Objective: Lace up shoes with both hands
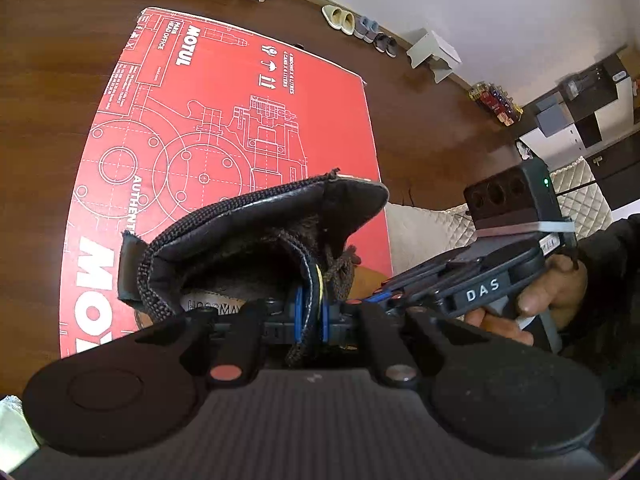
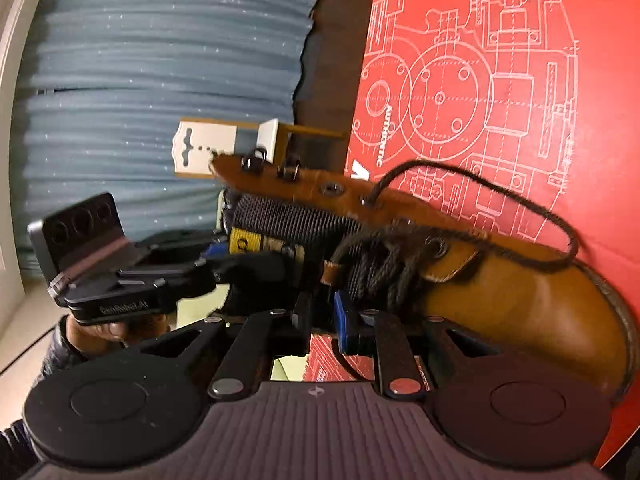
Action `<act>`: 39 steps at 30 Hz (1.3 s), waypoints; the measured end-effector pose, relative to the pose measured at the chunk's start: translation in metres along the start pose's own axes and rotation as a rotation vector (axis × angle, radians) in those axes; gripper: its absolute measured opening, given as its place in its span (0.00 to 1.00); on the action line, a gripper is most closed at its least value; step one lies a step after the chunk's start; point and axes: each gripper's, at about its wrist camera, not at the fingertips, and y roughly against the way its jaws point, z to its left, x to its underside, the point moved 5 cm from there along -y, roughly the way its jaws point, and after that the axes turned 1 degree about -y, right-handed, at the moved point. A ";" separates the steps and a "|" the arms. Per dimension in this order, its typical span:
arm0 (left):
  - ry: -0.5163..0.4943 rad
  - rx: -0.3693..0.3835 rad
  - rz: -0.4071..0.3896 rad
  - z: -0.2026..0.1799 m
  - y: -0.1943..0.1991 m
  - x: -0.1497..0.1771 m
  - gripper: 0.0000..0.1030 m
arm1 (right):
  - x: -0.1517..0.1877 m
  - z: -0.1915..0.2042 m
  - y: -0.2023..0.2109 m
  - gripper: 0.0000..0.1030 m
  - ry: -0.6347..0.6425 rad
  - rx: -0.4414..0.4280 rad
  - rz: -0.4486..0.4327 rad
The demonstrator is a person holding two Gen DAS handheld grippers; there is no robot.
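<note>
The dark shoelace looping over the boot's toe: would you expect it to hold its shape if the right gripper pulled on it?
Probably not. The shoelace sags in a loose arc over the brown boot, so it looks limp. Its fuzzy weave suggests decent grip rather than slipperiness.

The boot [image 2: 520, 296] lies on the cardboard sheet [image 1: 224, 120], which lies on the floor [image 1: 420, 128], slippers [image 1: 340, 19] beyond its far edge.
</note>
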 end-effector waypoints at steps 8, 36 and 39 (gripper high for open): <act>0.017 0.013 -0.014 0.001 0.001 0.002 0.05 | 0.003 0.003 -0.008 0.16 0.008 0.034 -0.014; 0.010 0.083 0.075 0.005 -0.012 -0.003 0.05 | 0.006 0.010 -0.013 0.09 0.012 0.069 -0.023; 0.043 0.102 0.062 0.008 -0.011 -0.002 0.05 | 0.006 0.010 -0.013 0.15 0.010 0.066 -0.027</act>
